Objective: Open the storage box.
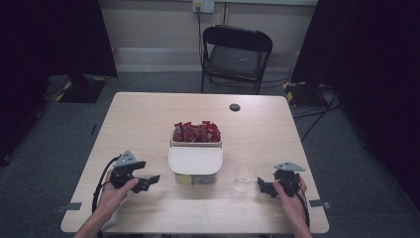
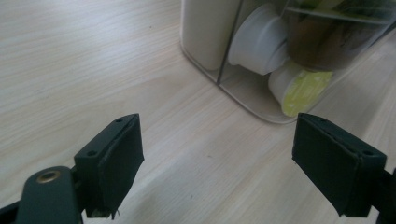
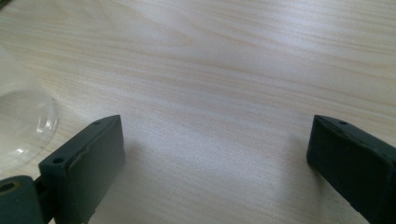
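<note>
Left gripper jaws spread beside organizer box, right gripper jaws spread beside glass

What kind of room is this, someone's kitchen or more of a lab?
Most likely a lab or recording studio, not a kitchen: dark curtains hang on both sides, taped stand bases and cables sit on grey carpet, and one bare wooden table faces a folding chair.

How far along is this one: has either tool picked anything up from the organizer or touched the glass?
Nothing looks done yet. The left tool rests open beside the organizer, whose red sachets and pods sit in place. The right tool rests open just right of the clear, seemingly empty glass, not touching it. Every grasp and transfer is still ahead.
</note>
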{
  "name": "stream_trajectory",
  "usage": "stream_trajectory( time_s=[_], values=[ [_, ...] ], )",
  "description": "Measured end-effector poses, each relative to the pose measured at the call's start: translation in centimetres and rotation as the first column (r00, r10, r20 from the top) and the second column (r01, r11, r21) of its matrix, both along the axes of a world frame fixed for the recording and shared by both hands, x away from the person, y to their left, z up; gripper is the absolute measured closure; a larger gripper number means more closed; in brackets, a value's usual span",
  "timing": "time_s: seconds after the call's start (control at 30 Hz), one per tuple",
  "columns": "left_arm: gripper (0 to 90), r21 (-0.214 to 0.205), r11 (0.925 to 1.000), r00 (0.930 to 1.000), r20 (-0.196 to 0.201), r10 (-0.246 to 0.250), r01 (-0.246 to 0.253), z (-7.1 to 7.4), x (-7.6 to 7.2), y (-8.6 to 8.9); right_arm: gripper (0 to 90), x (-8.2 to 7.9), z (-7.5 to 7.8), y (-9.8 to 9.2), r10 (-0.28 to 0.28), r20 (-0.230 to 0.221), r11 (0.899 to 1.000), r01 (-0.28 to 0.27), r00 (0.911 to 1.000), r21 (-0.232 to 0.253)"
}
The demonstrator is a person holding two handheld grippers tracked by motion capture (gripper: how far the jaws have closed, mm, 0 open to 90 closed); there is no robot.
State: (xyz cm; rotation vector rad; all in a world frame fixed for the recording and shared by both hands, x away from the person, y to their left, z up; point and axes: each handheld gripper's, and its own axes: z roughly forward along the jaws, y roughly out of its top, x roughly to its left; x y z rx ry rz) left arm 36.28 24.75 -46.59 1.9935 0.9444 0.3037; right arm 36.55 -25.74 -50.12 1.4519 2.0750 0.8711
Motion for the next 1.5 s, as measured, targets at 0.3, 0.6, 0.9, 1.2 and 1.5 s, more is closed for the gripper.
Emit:
stream_trajectory(
  time_s=[0.3, 0.6, 0.9, 1.2, 1.5],
  values=[
    [16.7, -0.03, 0.9989, 0.9993, 0.008, -0.037, 0.037, 0.6, -0.2, -0.7, 3.8, 0.0, 0.0, 0.0, 0.003, 0.001, 1.0, -0.003, 1.0, 0.0],
    [16.7, -0.046, 0.9971, 0.9981, 0.019, -0.059, 0.06, 1.5, 0.1, -1.7, 3.8, 0.0, 0.0, 0.0, 0.003, 0.0, 1.0, -0.003, 1.0, 0.0],
    [16.8, -0.053, 0.996, 0.9967, 0.044, -0.069, 0.071, 2.2, 0.5, -2.6, 3.8, 0.0, 0.0, 0.0, 0.003, 0.0, 1.0, -0.003, 1.0, 0.0],
    [18.6, -0.077, 0.9945, 0.9965, 0.05, -0.067, 0.071, 2.5, 0.8, -3.1, 3.8, 0.0, 0.0, 0.0, 0.003, 0.0, 1.0, -0.003, 1.0, 0.0],
    [18.7, -0.103, 0.9928, 0.9971, 0.05, -0.057, 0.062, 2.9, 0.8, -3.1, 3.8, 0.0, 0.0, 0.0, 0.003, 0.001, 1.0, -0.003, 1.0, 0.0]
  ],
)
